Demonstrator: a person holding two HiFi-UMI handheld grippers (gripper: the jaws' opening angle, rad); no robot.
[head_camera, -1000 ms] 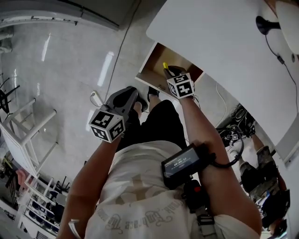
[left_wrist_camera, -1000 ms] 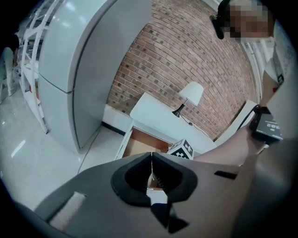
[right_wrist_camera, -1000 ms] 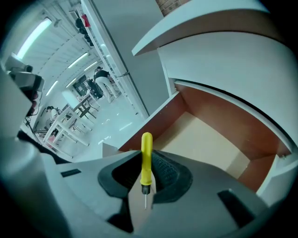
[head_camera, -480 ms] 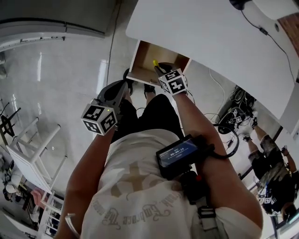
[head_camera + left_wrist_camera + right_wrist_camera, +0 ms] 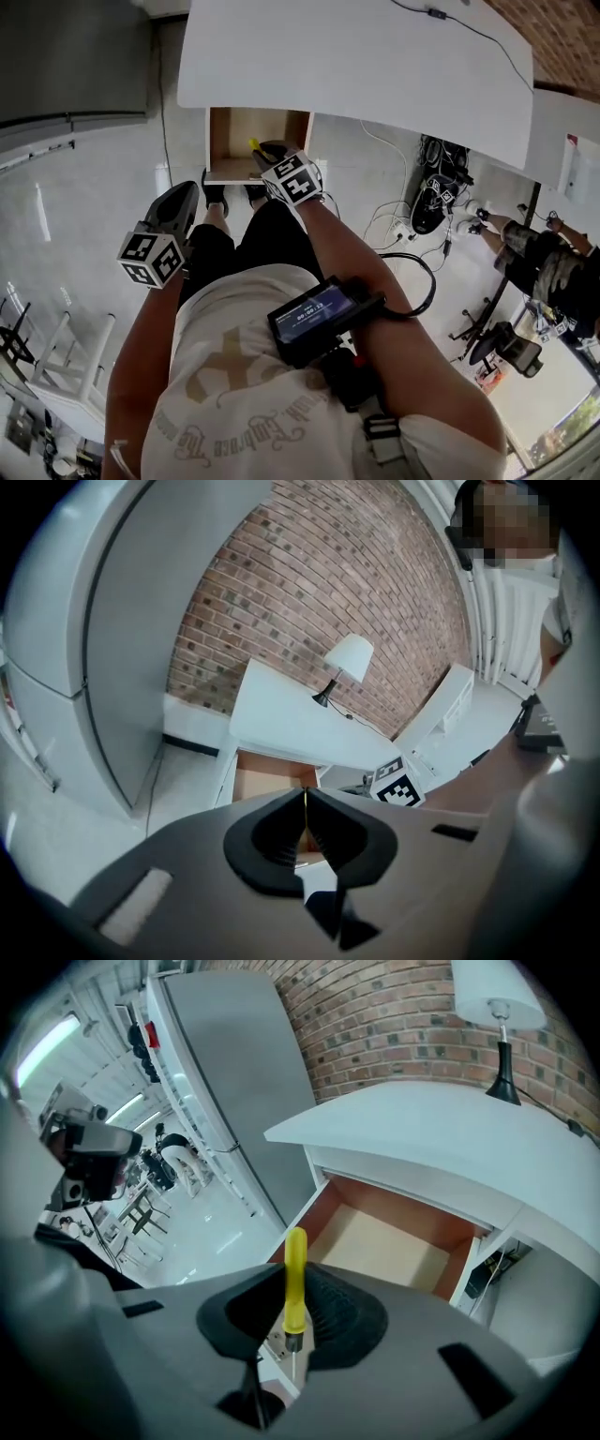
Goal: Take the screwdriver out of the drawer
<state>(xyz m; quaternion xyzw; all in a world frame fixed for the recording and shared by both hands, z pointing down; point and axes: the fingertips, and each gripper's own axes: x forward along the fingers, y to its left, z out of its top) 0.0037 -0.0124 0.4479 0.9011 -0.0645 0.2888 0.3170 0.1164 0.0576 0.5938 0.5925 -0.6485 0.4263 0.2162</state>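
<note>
Now the right gripper (image 5: 302,1309) holds the screwdriver (image 5: 295,1260) above the open drawer (image 5: 412,1206).
Its jaws are partly closed, pressing on the lower end of the yellow handle. The handle points out past the jaw tips and the thin metal shaft runs back toward the gripper's body. In the head view the right arm reaches forward and down, nearly straight, with a small screen (image 5: 322,312) strapped to the forearm, and the gripper tilts steeply down at the drawer's front edge. The drawer's pale bottom is bare, under a white desk (image 5: 441,1138) with a lamp (image 5: 497,1007). The left gripper (image 5: 305,808) has its jaws closed together on nothing. That arm is bent, keeping it lower left of the drawer, over the floor (image 5: 84,216) beside the person's leg.
</note>
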